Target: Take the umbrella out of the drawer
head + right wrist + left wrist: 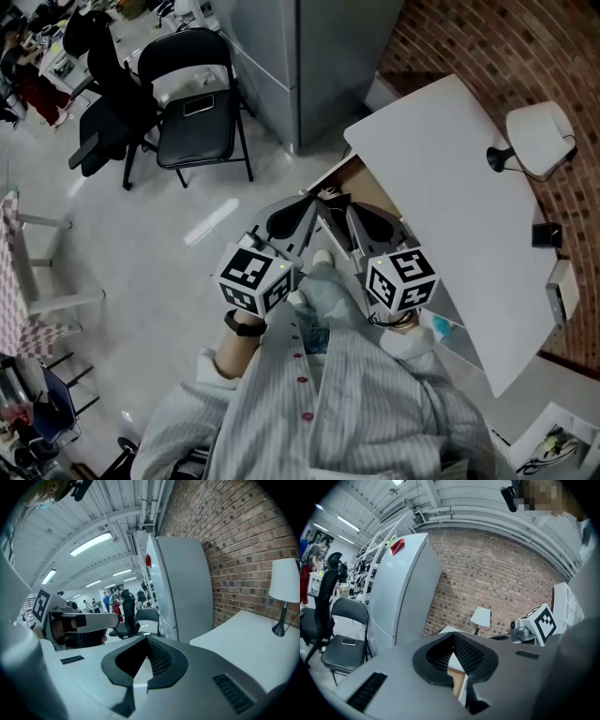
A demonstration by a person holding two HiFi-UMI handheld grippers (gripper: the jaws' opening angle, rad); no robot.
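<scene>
While both tools hang in front of the desk with nothing in them, the step in hand looks like the reach-in, no grab yet. Left gripper (314,201) jaws pressed together at the tips, empty; the left gripper view shows only a wood-brown panel through the gap behind the tips. Right gripper (350,210) also pressed together, empty, just beside the left one, tips nearly side by side.

Drawer (367,190) sits right ahead of both tips, under the edge of the white desk (450,169); it looks partly pulled out, brown inside. Umbrella not visible in any view, so presumably inside the drawer, hidden by the desk top and the tools.

To do it well:
- spread one tool's jaws before going in, since shut tips can't take anything
- if the opening is too narrow, hook the drawer front and pull it toward the body first
- come in low, under the desk edge, tips angled down
- pinch the umbrella near its middle so it doesn't swing
- keep the other tool clear to the side, or use it to steady the drawer

Lamp (539,139) is far ahead and right of the tools, no concern.
</scene>
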